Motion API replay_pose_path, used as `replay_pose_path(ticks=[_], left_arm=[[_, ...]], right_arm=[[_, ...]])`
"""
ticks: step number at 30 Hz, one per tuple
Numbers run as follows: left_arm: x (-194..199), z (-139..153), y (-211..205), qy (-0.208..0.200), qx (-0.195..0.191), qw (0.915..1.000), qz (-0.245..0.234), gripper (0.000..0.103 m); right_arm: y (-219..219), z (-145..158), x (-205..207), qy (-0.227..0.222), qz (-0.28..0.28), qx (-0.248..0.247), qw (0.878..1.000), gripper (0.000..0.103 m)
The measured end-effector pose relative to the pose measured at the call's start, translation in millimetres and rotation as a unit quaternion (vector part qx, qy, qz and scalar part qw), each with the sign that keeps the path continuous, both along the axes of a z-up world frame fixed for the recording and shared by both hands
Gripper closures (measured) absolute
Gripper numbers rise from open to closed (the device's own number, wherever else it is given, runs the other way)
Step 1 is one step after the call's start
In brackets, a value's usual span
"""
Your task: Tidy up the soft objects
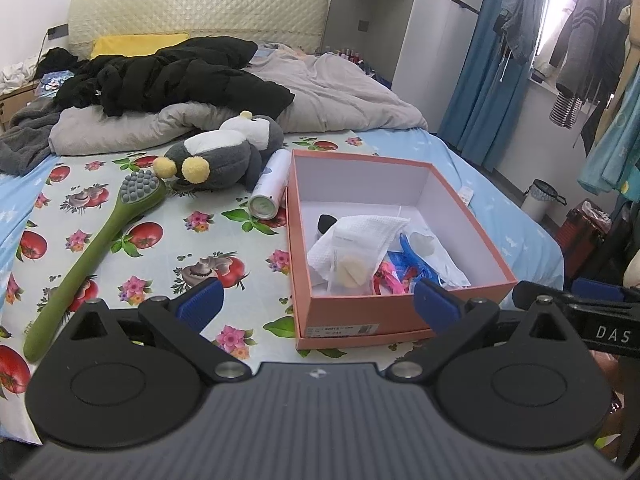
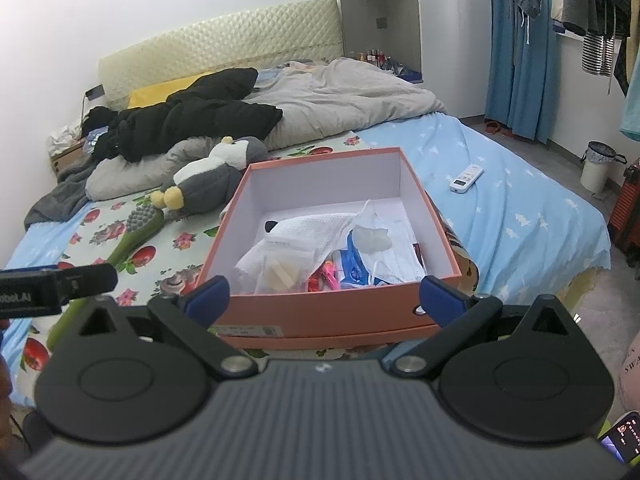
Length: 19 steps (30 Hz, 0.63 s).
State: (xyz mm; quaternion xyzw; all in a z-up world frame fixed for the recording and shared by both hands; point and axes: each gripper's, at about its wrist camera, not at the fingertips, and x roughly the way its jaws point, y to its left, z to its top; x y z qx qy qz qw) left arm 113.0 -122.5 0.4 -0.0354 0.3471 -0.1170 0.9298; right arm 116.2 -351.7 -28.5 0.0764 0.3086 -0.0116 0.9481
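An orange shoe box [image 1: 472, 220] [image 2: 320, 316] sits open on the bed with a white cloth [image 1: 360, 236] [image 2: 304, 232], a face mask [image 2: 396, 256], packets and small items inside. A grey and white plush penguin [image 1: 224, 152] [image 2: 208, 184] lies beyond its far left corner. A green massage brush [image 1: 92, 248] [image 2: 136, 232] and a white spray can [image 1: 270, 182] lie on the sheet left of the box. My left gripper [image 1: 316, 300] is open and empty just before the box's near wall. My right gripper [image 2: 324, 300] is open and empty at the box's near edge.
A grey duvet [image 1: 340, 96] and black jacket [image 1: 180, 76] are heaped at the head of the bed. A white remote [image 2: 466, 178] lies on the blue sheet right of the box. A bin [image 2: 596, 166], a red suitcase [image 2: 628, 216] and hanging clothes [image 1: 580, 52] stand to the right.
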Motion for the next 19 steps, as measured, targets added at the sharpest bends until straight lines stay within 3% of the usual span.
replay_pose_path(ticks=[19], left_arm=[[-0.6, 0.5, -3.5, 0.002, 0.003, 1.0, -0.008, 0.0]], right_arm=[[2.8, 0.5, 0.5, 0.002, 0.009, -0.006, 1.0, 0.0]])
